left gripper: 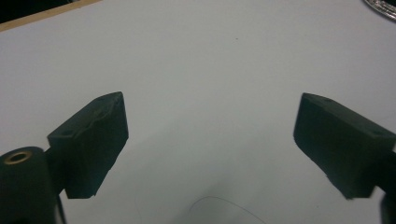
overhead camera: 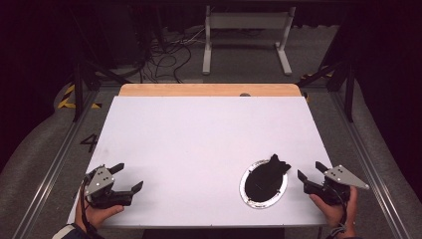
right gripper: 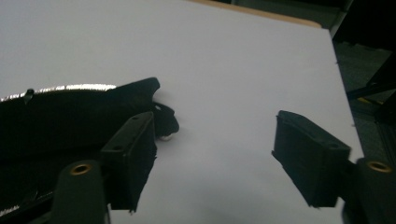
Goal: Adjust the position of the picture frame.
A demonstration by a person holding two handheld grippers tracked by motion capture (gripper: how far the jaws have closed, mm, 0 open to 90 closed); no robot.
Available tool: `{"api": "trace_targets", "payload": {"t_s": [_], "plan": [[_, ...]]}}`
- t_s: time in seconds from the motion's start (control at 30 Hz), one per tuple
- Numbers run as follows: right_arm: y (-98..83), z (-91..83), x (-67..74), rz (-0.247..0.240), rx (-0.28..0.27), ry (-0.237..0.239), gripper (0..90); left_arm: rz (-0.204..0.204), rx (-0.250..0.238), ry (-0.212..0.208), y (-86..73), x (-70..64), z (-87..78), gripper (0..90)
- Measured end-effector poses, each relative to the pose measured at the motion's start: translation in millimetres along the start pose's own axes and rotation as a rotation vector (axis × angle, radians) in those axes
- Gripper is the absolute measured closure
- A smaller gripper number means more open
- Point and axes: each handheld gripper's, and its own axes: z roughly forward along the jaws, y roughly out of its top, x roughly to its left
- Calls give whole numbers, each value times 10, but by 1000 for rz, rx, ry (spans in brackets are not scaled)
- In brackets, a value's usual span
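A round silver plate point(overhead camera: 247, 196) lies on the white table point(overhead camera: 199, 139) near the front right, with a black cloth-like object point(overhead camera: 266, 177) on it that overhangs the far rim. My right gripper point(overhead camera: 309, 172) stands open just right of the plate, held by a hand at the front right corner. In the right gripper view the black object point(right gripper: 70, 121) and the plate's shiny rim point(right gripper: 70, 87) lie left of the open gripper point(right gripper: 215, 149). My left gripper point(overhead camera: 130, 177) stands open at the front left, with bare table between its jaws point(left gripper: 210, 135).
A wooden strip point(overhead camera: 209, 90) runs along the table's far edge. Beyond it on the floor stand a white metal frame point(overhead camera: 246, 35) and tangled cables point(overhead camera: 164, 55). Metal rails run along both sides of the table.
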Motion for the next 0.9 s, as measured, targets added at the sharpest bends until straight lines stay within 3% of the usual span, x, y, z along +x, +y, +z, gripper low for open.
{"api": "trace_targets", "payload": {"t_s": [0.07, 0.17, 0.23, 0.37, 0.5, 0.63, 0.8, 0.9], "plan": [[-18, 8, 5, -17, 37, 39, 468, 10, 14, 7, -6, 6, 15, 194], [-21, 12, 12, -31, 55, 65, 539, 21, 26, -1, -13, -3, 11, 246], [-20, 30, 21, -34, 75, 93, 607, 34, 26, -25, -18, -18, -1, 338], [-33, 97, 67, -51, 135, 103, 696, 59, 47, -70, 2, -57, 14, 567], [-38, 146, 85, -50, 154, 131, 775, 84, 72, -104, 25, -107, 49, 767], [-51, 170, 147, -77, 189, 186, 840, 92, 99, -121, 32, -143, 75, 840], [-45, 179, 251, -141, 222, 276, 891, 108, 110, -114, 43, -170, 90, 838], [-52, 181, 233, -127, 222, 293, 900, 120, 117, -88, 40, -176, 112, 822]]}}
